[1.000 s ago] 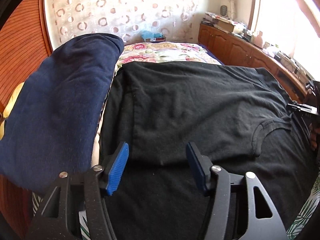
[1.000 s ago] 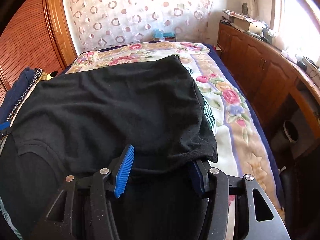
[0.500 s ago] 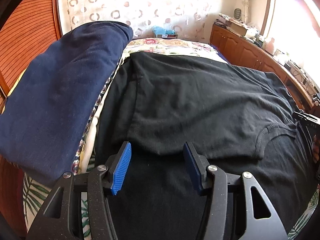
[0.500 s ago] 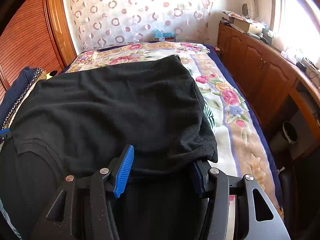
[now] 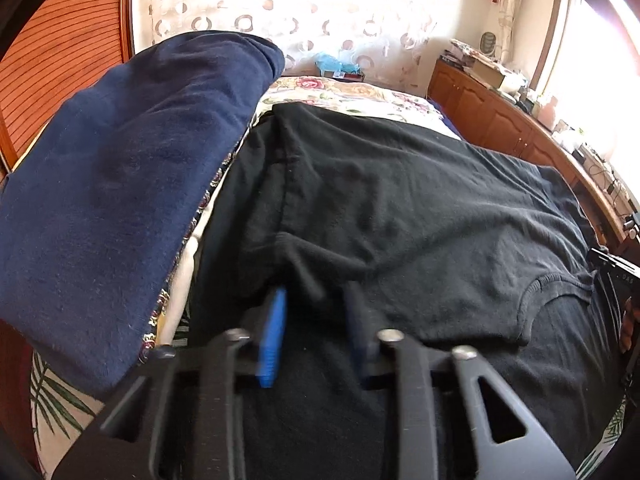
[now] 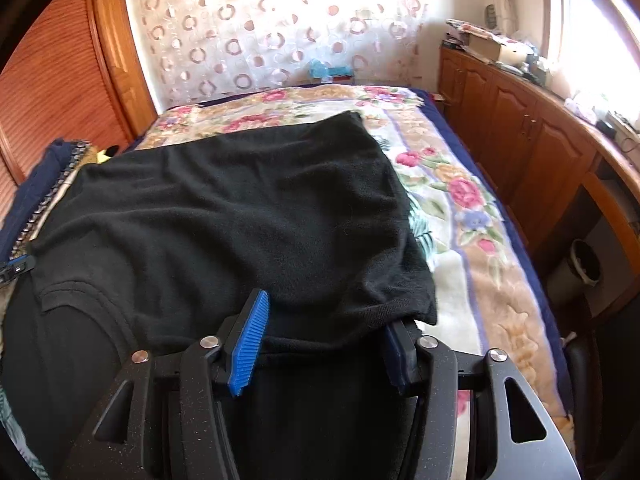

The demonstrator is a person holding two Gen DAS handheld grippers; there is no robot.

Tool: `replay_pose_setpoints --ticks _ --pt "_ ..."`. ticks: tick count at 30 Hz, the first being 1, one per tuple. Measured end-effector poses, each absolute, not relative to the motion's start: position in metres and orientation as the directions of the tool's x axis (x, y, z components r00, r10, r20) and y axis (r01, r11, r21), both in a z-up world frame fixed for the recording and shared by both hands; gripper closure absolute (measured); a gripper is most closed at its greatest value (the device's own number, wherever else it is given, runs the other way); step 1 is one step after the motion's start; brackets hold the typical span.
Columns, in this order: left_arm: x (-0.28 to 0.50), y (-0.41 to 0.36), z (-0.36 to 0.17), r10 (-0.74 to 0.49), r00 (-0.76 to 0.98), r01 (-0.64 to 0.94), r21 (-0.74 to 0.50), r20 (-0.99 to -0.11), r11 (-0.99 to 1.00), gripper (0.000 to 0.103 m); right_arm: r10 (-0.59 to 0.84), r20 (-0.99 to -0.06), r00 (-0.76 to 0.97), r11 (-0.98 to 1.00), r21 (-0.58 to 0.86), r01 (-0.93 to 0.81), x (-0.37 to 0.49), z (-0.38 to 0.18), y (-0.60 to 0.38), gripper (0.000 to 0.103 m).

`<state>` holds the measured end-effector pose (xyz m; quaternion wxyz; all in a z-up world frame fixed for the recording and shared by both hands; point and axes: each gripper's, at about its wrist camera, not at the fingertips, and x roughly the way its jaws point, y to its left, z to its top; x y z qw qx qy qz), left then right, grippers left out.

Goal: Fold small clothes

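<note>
Black T-shirt (image 5: 400, 208) spread flat on floral bedspread (image 6: 460, 200), lower part folded up over upper part, collar near right side of left view. Left gripper (image 5: 316, 320): jaws just closing, now narrow, pinching bunched fold edge of shirt. Right gripper (image 6: 324, 344): jaws also just closing; in frame pads still apart w/ folded edge between, grip not sure. Navy garment (image 5: 120, 184) beside shirt, at left.
</note>
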<state>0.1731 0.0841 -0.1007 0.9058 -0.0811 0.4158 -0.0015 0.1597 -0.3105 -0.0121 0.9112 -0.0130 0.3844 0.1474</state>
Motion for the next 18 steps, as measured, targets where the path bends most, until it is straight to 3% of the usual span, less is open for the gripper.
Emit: replay_pose_setpoints --ticks 1,3,18 --pt "0.173 0.086 -0.101 -0.091 0.656 -0.052 -0.166 -0.749 0.985 0.095 0.257 -0.706 0.66 0.955 0.08 -0.287 0.16 -0.012 -0.309 0.089" --pt "0.171 0.085 -0.099 -0.117 0.659 -0.038 -0.188 -0.743 0.981 0.099 0.263 -0.697 0.667 0.948 0.059 -0.312 0.157 -0.011 -0.305 0.097" --pt "0.086 0.092 -0.016 -0.111 0.841 0.012 -0.187 -0.53 0.982 0.099 0.371 -0.486 0.791 0.917 0.06 -0.393 0.088 0.057 -0.315 0.1"
